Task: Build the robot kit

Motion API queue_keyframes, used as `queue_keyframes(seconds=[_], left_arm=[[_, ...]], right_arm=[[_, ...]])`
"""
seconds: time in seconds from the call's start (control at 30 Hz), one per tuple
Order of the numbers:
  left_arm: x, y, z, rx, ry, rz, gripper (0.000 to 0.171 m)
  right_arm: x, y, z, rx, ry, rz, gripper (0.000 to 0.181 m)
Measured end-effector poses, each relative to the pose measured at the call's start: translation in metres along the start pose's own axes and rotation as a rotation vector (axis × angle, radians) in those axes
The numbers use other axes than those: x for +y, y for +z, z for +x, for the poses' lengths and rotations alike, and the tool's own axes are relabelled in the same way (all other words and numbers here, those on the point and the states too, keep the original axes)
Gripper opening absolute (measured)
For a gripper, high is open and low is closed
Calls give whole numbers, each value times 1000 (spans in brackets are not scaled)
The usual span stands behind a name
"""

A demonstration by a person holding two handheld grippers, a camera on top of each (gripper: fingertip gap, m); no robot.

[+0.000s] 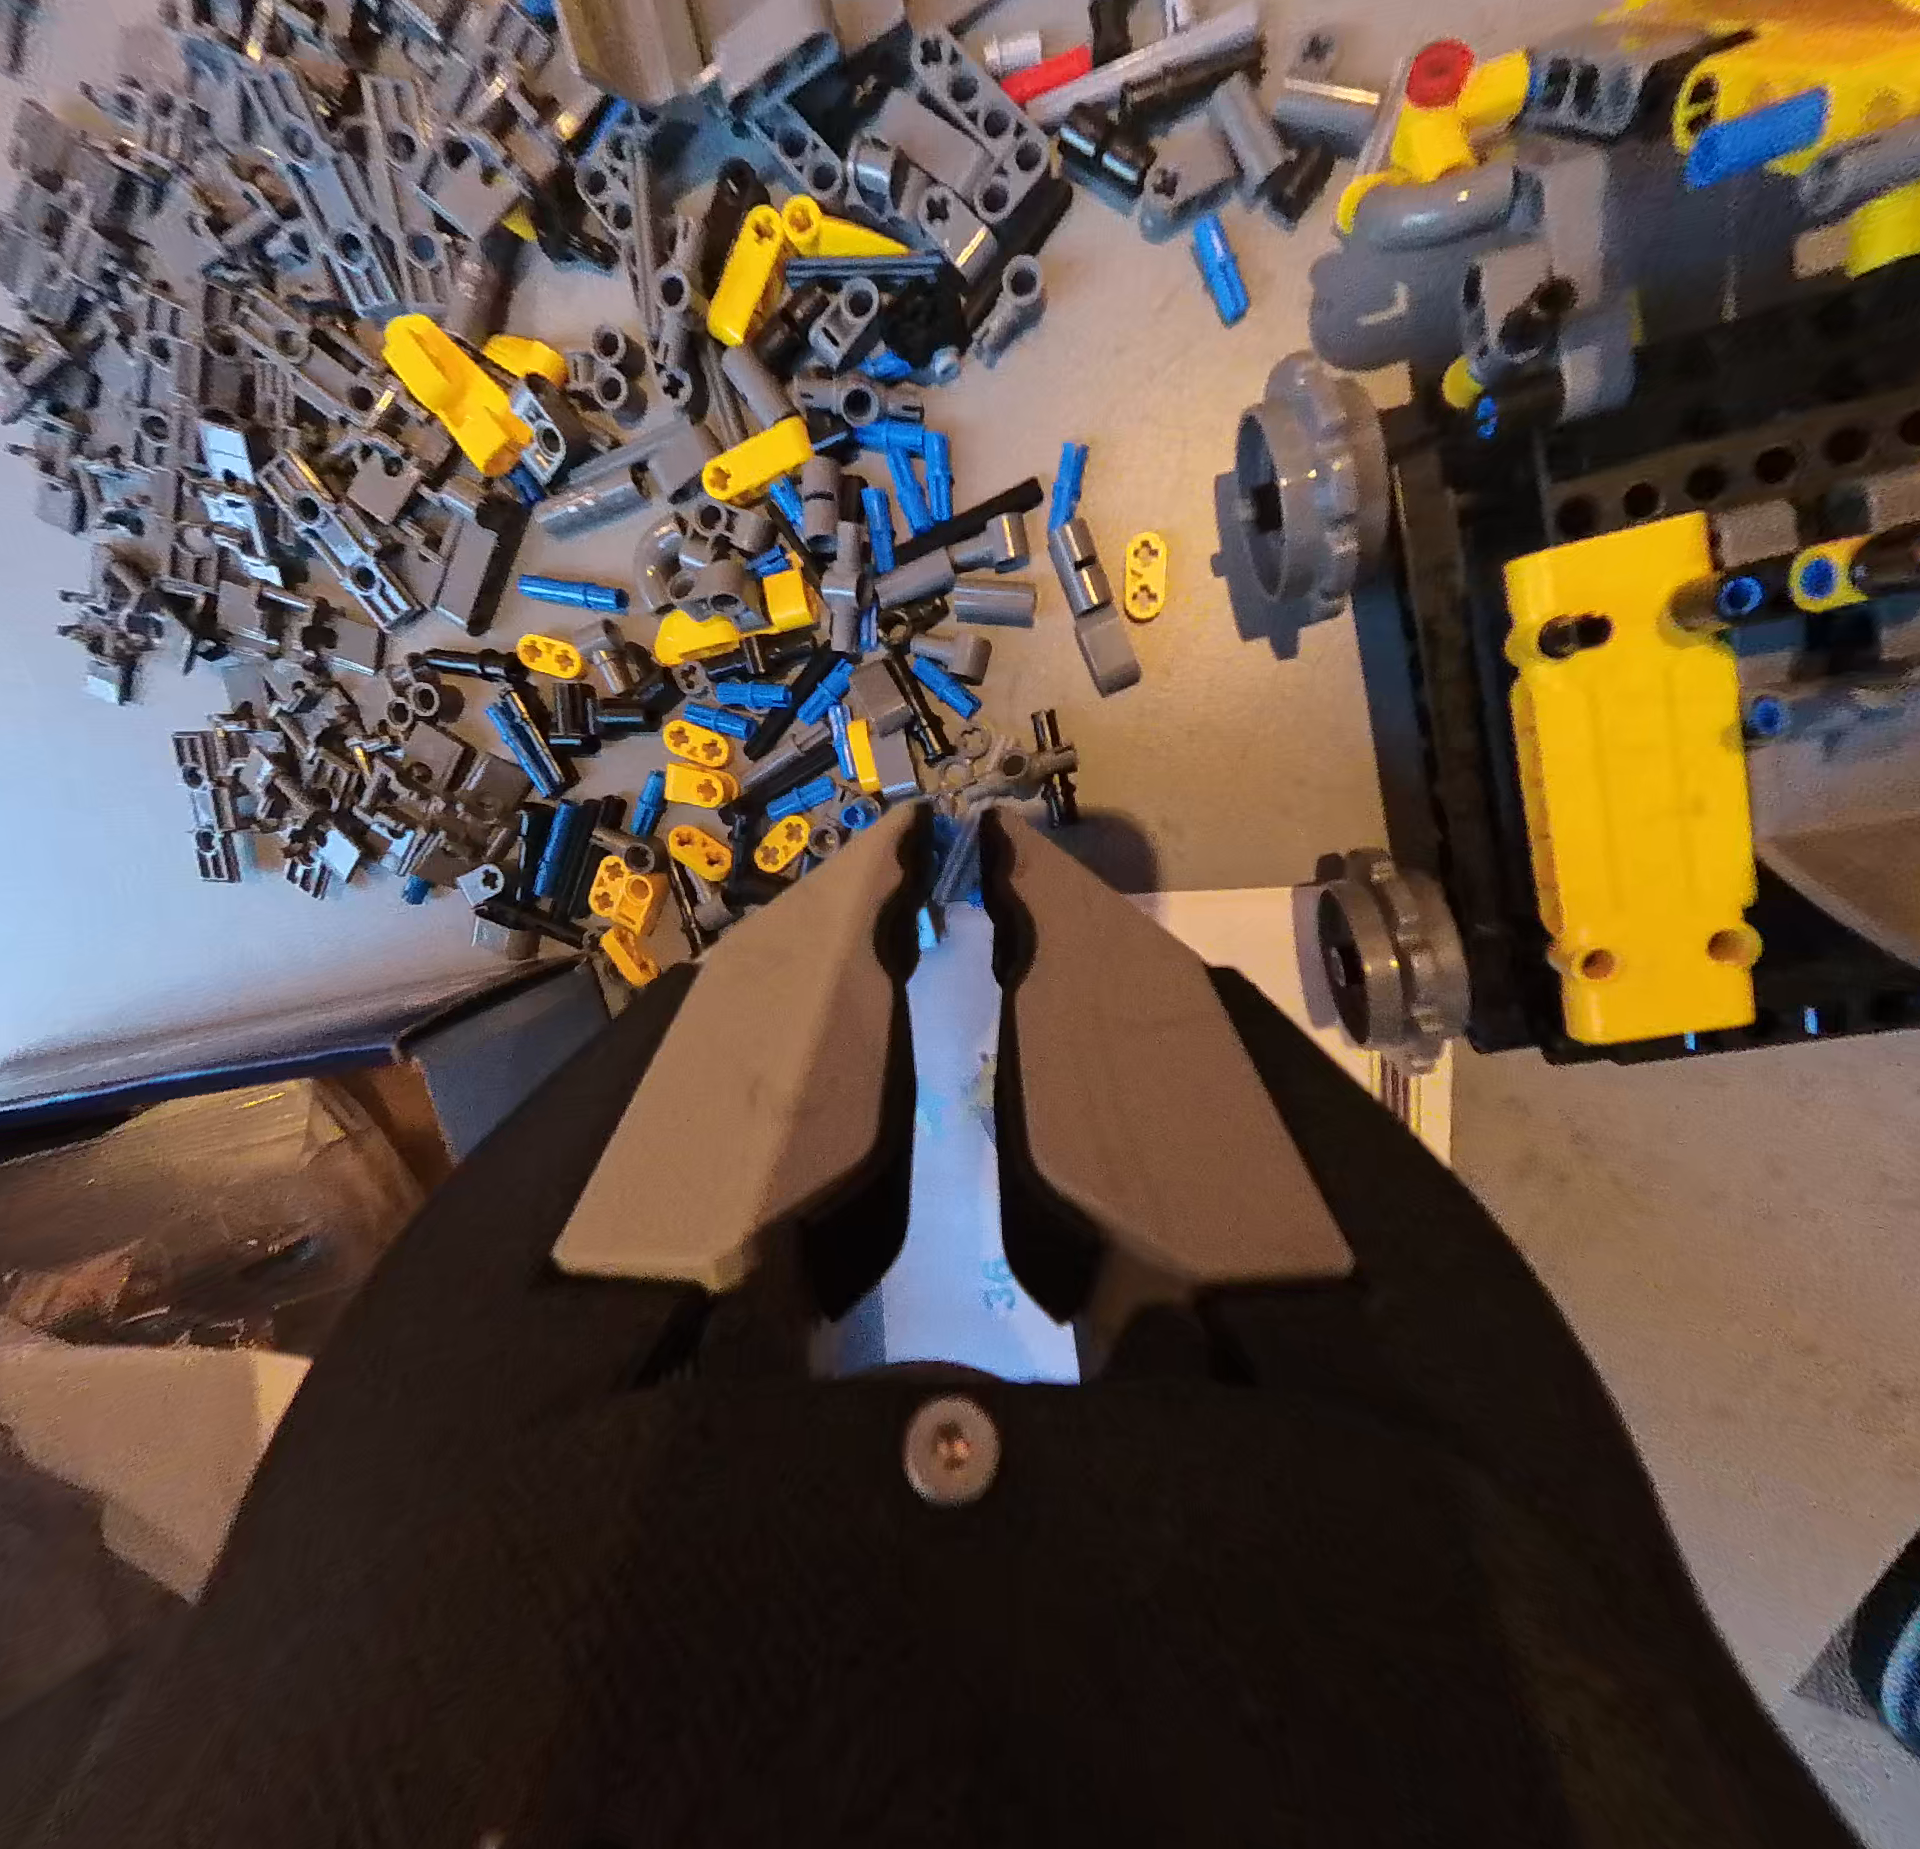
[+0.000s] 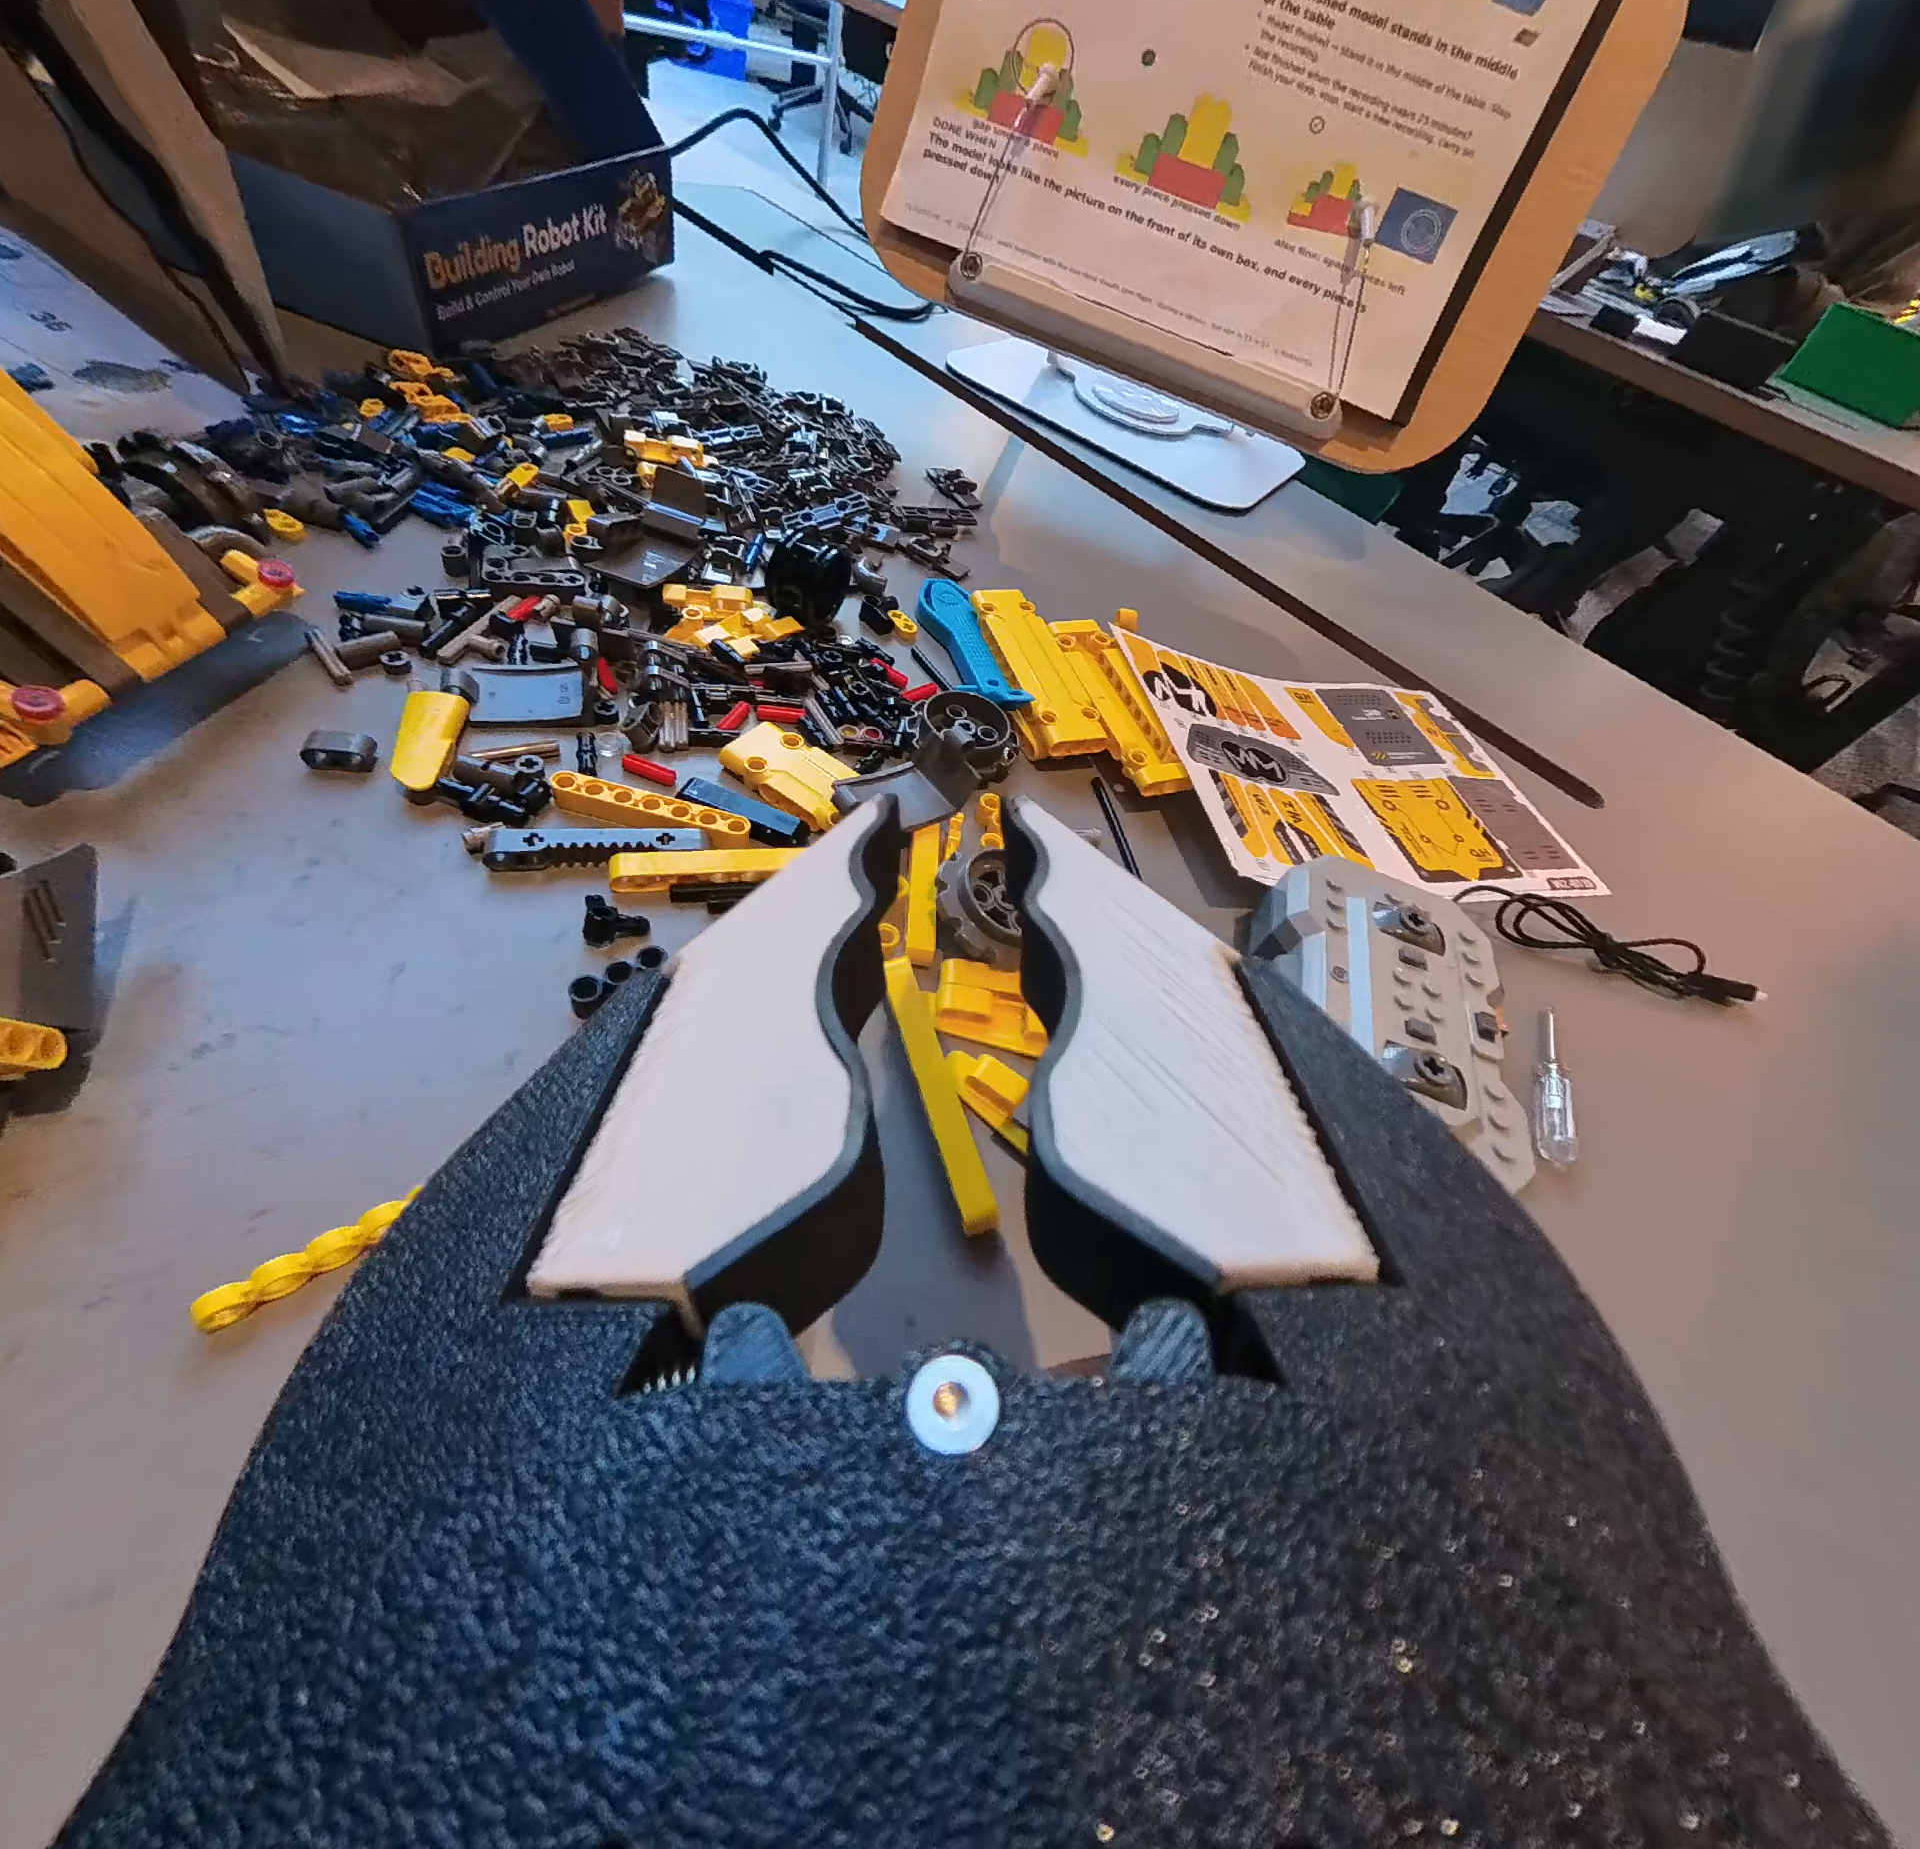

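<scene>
1. Left wrist view: the left gripper (image 1: 954, 831) has its jaws nearly clenched on a thin grey plastic pin (image 1: 958, 859) over the heap of loose grey, blue and yellow plastic bricks (image 1: 665, 573); so slight a pinch could let it slip.
2. Right wrist view: the right gripper (image 2: 948, 812) hangs with jaws released above yellow plastic beams (image 2: 940, 1061) on the grey surface (image 2: 312, 968), its tips at a dark grey curved plastic piece (image 2: 914, 797); lowering could scatter them.

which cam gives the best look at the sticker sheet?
Right wrist view. The sticker sheet lies flat on the grey table, right of the loose parts pile, fully in frame ahead of the right gripper. Left wrist view doesn't show it, only parts and the half-built yellow model.
</scene>
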State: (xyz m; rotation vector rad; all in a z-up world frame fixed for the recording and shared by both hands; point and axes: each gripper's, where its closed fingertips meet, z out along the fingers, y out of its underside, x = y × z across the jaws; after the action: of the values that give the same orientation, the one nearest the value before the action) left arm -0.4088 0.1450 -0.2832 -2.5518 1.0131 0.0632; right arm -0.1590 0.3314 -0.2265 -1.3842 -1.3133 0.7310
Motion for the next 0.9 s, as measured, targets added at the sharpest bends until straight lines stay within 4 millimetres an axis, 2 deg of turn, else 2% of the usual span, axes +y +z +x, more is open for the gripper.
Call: queue_keyframes(seconds=[0.13, 0.4, 0.6, 0.83, 0.9], left_arm=[[11, 8, 2, 15, 26, -71, 7], [14, 8, -4, -12, 67, -122, 10], [9, 1, -3, 1, 79, -98, 9], [12, 15, 2, 26, 119, -169, 10], [11, 16, 3, 33, 130, -176, 6]], right_arm=[[-2, 0, -1, -7, 2, 8, 19], [-2, -1, 0, -3, 12, 11, 19], [-2, -1, 0, -3, 14, 10, 19], [-3, -1, 1, -1, 15, 13, 19], [-3, -2, 1, -1, 18, 16, 18]])
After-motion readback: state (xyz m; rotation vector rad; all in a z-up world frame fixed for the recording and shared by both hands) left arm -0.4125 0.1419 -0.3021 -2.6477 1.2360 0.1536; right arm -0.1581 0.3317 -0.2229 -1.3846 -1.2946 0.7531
